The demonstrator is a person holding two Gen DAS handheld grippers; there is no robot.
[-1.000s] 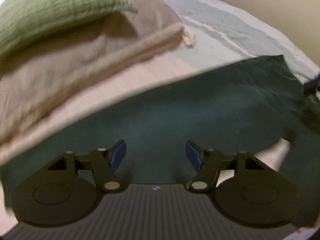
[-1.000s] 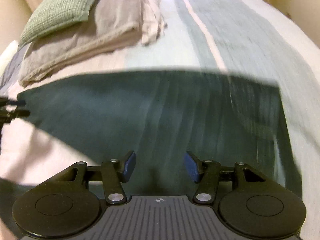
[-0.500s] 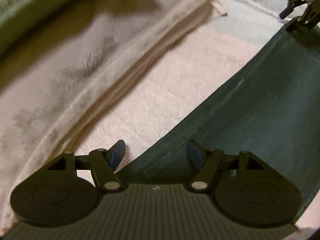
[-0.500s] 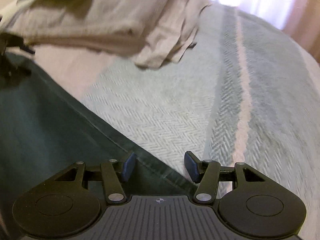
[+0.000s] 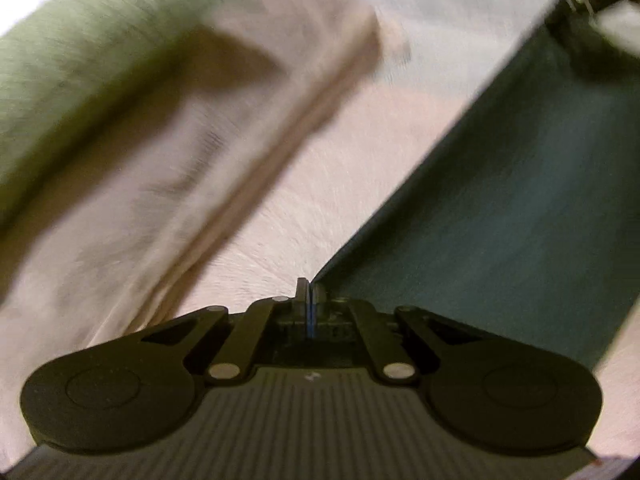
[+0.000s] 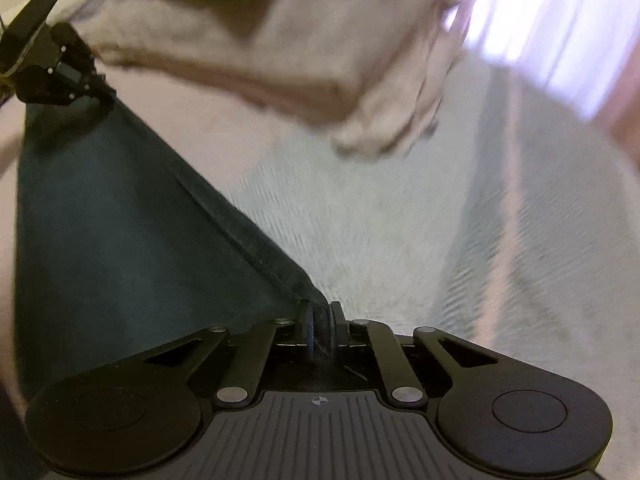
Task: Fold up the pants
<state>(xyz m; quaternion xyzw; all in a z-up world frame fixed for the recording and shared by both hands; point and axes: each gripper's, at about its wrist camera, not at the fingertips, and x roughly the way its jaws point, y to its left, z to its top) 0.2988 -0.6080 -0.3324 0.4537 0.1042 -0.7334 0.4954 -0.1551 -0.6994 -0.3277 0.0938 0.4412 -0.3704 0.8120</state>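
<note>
Your left gripper [image 5: 308, 304] has its jaws clamped on one corner of the dark teal pants [image 5: 500, 216]. Your right gripper [image 6: 320, 328] has its jaws pinched on the hemmed edge at the other corner. The pants hang stretched in a taut band between the two grippers, above the bed [image 6: 400, 216]. Beyond them, a folded beige blanket [image 6: 304, 52] lies on the bed with a green pillow [image 5: 80, 56] on top. Both views are motion-blurred.
</note>
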